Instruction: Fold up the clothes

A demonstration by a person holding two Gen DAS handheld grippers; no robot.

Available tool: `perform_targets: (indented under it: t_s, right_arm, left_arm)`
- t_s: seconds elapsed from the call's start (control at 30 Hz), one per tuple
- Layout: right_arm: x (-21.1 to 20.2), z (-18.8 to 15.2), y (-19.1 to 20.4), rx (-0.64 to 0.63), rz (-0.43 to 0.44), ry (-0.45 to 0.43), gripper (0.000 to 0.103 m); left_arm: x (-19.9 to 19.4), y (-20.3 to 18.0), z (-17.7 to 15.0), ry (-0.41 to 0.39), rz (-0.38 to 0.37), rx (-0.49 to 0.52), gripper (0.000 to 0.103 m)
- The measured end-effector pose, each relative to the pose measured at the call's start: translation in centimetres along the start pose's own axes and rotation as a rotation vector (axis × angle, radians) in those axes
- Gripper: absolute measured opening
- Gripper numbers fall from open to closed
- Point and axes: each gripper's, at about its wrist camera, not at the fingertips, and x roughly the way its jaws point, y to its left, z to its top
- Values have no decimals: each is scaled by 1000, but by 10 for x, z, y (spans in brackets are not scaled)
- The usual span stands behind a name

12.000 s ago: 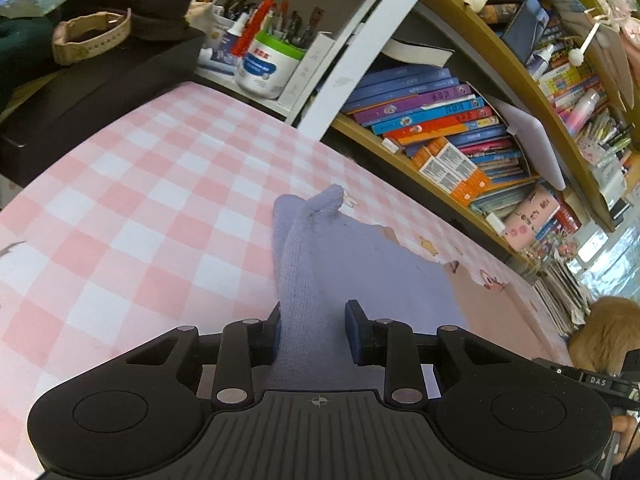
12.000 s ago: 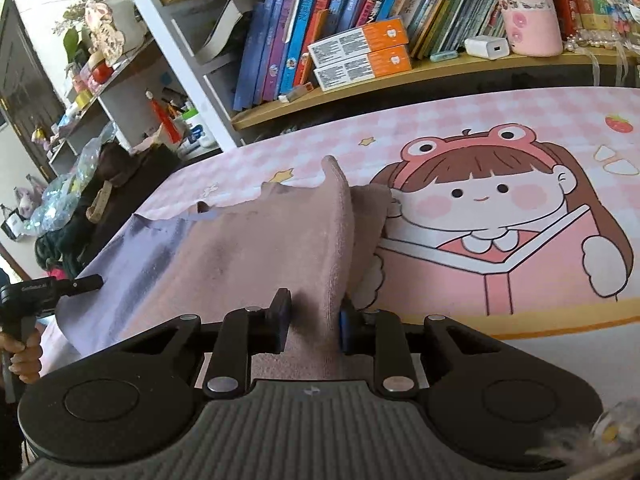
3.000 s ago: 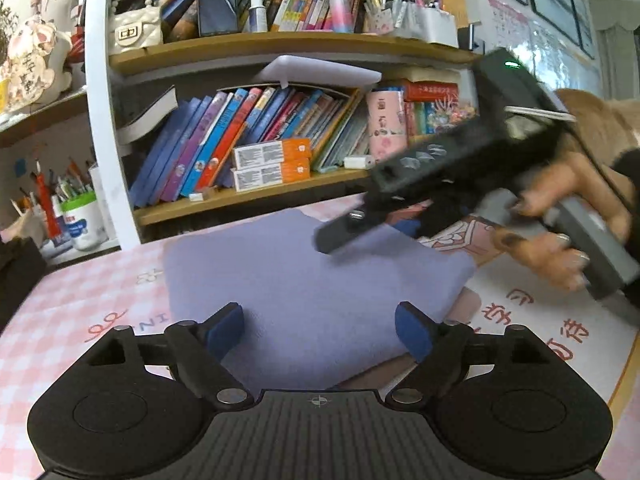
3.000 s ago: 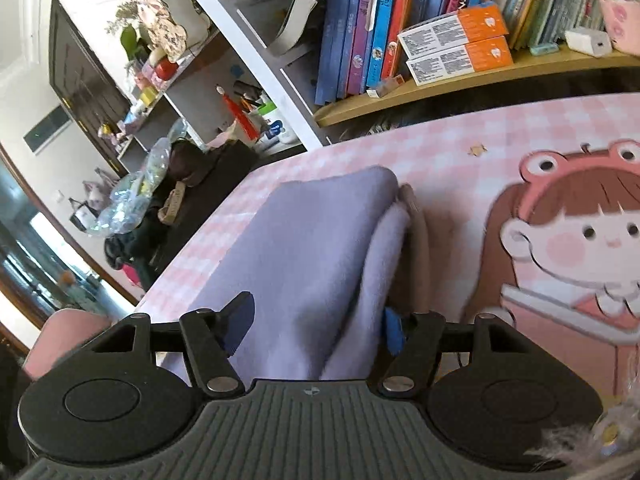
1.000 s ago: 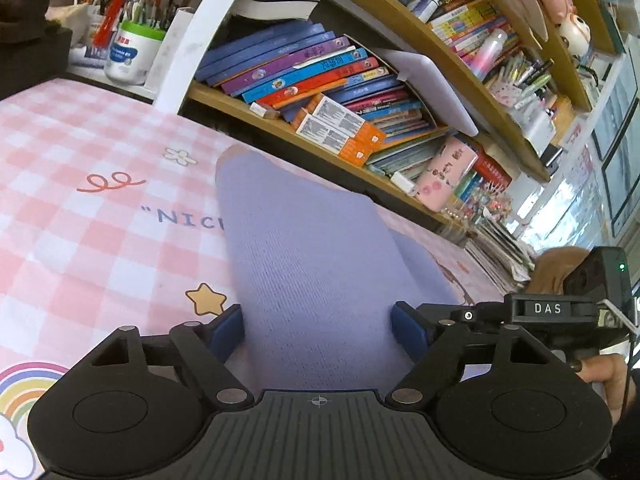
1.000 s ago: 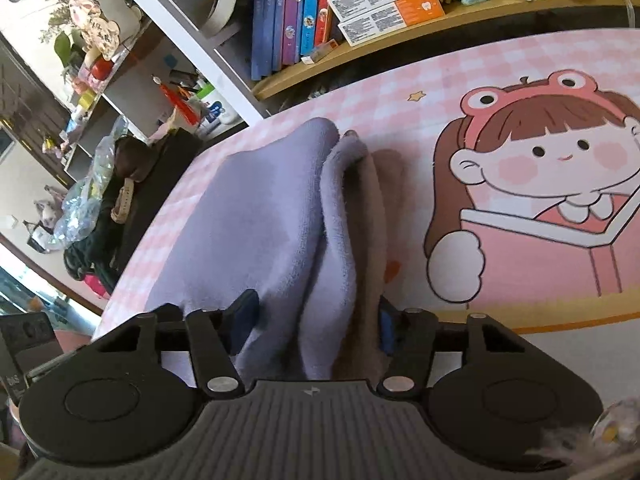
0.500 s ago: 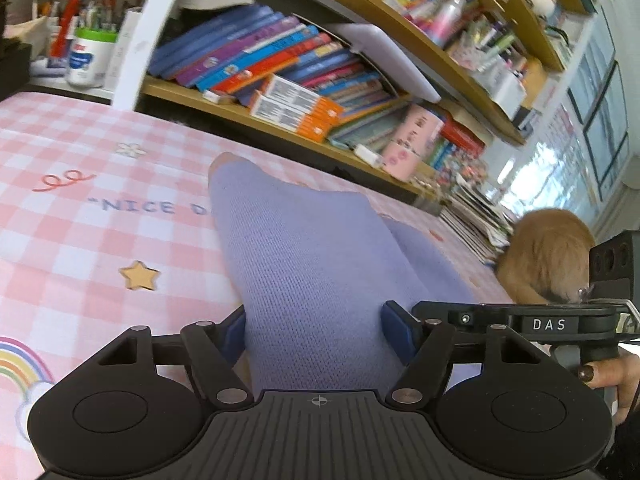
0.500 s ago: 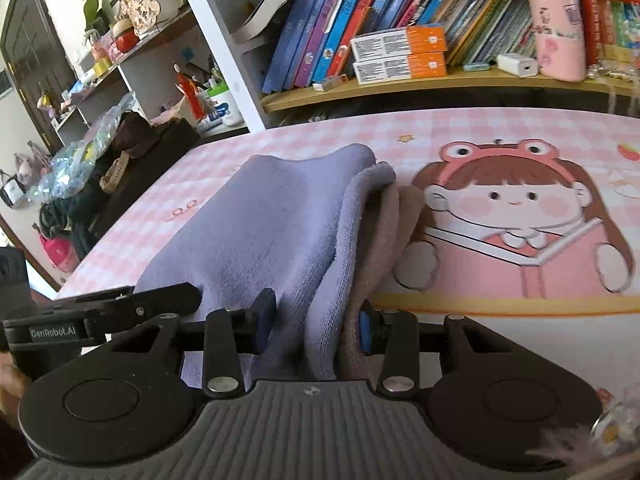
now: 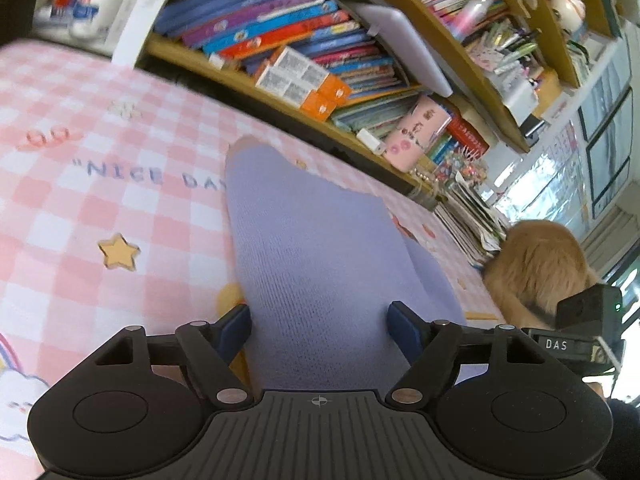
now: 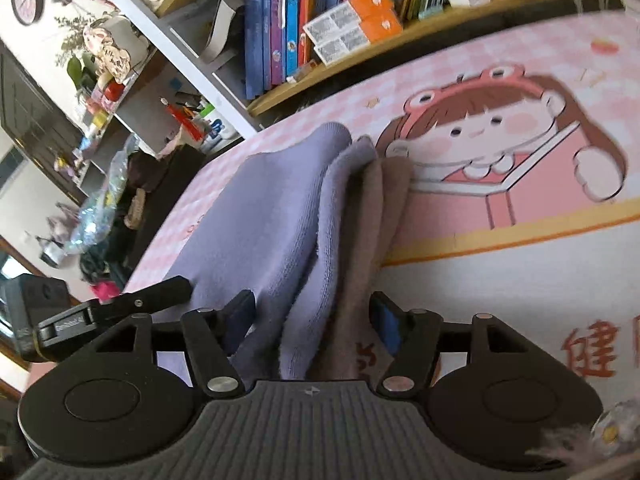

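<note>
We see our left gripper (image 9: 319, 320) with its jaws spread wide, one blue pad (image 9: 236, 326) on each side of the folded purple cloth (image 9: 316, 248), which runs straight ahead from between the fingers across the pink checked table mat (image 9: 100, 200). Whether the pads press the cloth or only flank it we cannot tell, though the gap looks as wide as the bundle itself. Our right gripper (image 10: 314, 320) is likewise spread, its jaws straddling the near end of the same cloth (image 10: 260, 216); from here the bundle shows stacked layers, purple on the left and a brownish-pink layer (image 10: 380, 216) on the right edge. The other gripper's black finger (image 10: 132, 304) lies to the left of this one, touching the cloth's far side. Ahead and to the right of the right gripper the mat (image 10: 520, 264) shows a cartoon girl with a book. Beyond both tools stands a bookshelf (image 9: 304, 64) packed with books.
</note>
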Motion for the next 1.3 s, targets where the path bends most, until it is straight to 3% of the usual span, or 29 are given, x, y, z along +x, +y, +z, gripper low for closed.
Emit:
perform_targets:
  t_s: [0.2,0.4,0.77,1.07,1.3]
  right_arm:
    - [8,0,7,-56,11,10,47]
    - [0,-1,20,-171,2,-58,34]
    - [20,63,46,-384,-90,-177,33]
    - [78,130,35,-467,-129,-180,33]
    - [113,156,10,-484,-147,-170,33]
  left_arm:
    - [3,-11,0,1,11,41,65]
    - [2,-26,6,-24,18,109,60]
    - [30,-8,67,-121,-24,146,61]
    - [83,34,112,-155,-16,107,61]
    - [124,54,128,-138,3,94,61]
